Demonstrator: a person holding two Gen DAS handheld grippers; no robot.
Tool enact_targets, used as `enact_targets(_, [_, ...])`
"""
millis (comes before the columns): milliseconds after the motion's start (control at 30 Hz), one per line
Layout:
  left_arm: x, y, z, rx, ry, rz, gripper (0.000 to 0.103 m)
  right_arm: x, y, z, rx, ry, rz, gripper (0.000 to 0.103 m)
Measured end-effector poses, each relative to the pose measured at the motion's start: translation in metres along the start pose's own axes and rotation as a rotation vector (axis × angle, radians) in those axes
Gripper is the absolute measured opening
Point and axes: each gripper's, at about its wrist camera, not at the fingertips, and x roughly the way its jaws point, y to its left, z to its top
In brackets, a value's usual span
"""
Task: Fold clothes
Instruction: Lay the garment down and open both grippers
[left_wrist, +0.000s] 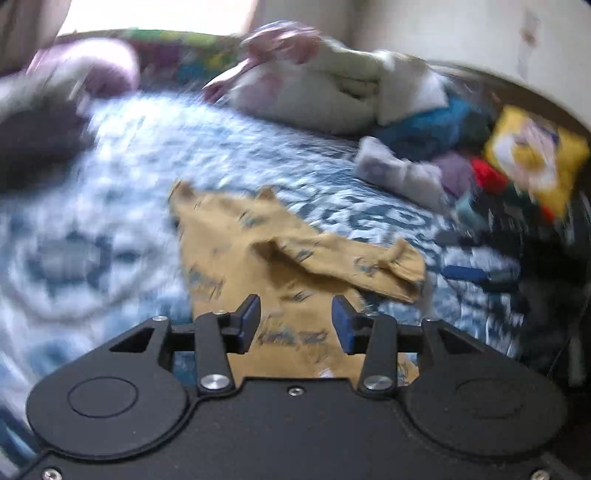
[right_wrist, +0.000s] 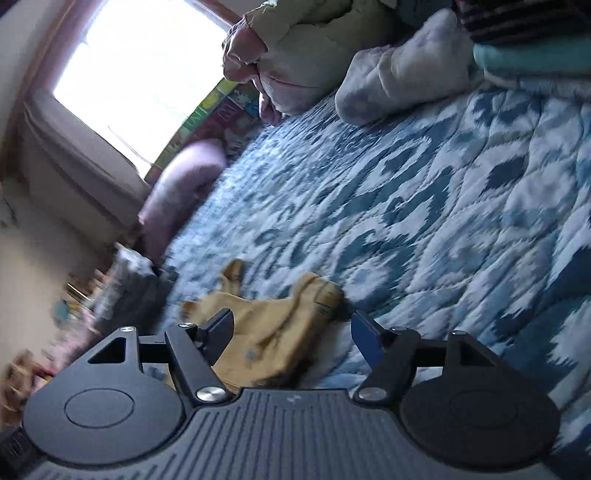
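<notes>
left gripper: jaws apart, holding nothing | right gripper: jaws wide, empty | risk: mustard garment lies crumpled on quilt; blurred view, a pinch probably catches two layers and the fold goes crooked

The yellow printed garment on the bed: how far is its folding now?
Done: one part of the mustard-yellow printed cloth garment is laid over itself on the blue-and-white patterned quilt. In hand: nothing; left gripper and right gripper are open. Left: further folds, and the heap of mixed clothes.
</notes>
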Motion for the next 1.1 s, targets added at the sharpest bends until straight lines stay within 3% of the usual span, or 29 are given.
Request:
enact_targets(67, [0.002,0.009,0.001,-0.048,0.0,-0.012,0.041,0.0,0.01,0.001,-0.095,-0.049,-0.032,0.06])
enact_targets(167, [0.001,0.016,0.006,-0.046,-0.035,-0.039,0.041,0.013,0.019,0.011,-0.178,-0.077,-0.032,0.06])
enact_targets(233, [0.005,0.024,0.005,-0.067,-0.032,-0.026,0.041,0.034,0.017,0.021,-0.158,-0.02,0.006,0.06])
enact_targets(300, [0.004,0.033,0.004,-0.102,-0.029,-0.006,0.041,0.055,0.02,0.025,-0.173,0.051,-0.067,0.061])
enact_targets(367, [0.001,0.042,0.004,-0.137,-0.034,0.004,0.041,0.061,0.027,0.021,-0.22,0.068,-0.1,0.061])
enact_targets(433, [-0.005,0.047,0.005,-0.148,-0.048,0.005,0.041,0.062,0.034,0.016,-0.275,0.076,-0.13,0.043])
enact_targets(467, [-0.007,0.048,0.005,-0.152,-0.054,0.007,0.041,0.062,0.037,0.014,-0.309,0.084,-0.159,0.03])
enact_targets(567, [-0.014,0.051,0.005,-0.168,-0.068,0.013,0.041,0.048,0.034,0.015,-0.316,0.098,-0.194,0.023])
enact_targets(767, [-0.027,0.048,0.008,-0.158,-0.096,-0.004,0.041,-0.007,0.019,0.019,-0.261,0.086,-0.214,0.025])
enact_targets(867, [-0.031,0.044,0.008,-0.157,-0.105,-0.008,0.041,-0.022,0.006,0.017,-0.171,0.091,-0.21,0.032])
enact_targets(900, [-0.032,0.042,0.007,-0.157,-0.107,-0.009,0.041,-0.022,0.004,0.017,-0.142,0.088,-0.199,0.041])
enact_targets(1033, [-0.037,0.037,0.004,-0.151,-0.11,-0.007,0.041,0.0,0.026,0.024,-0.264,0.046,-0.216,0.044])
enact_targets(1100, [-0.038,0.037,0.002,-0.14,-0.109,0.004,0.041,0.02,0.023,0.033,-0.215,0.071,-0.227,0.052])
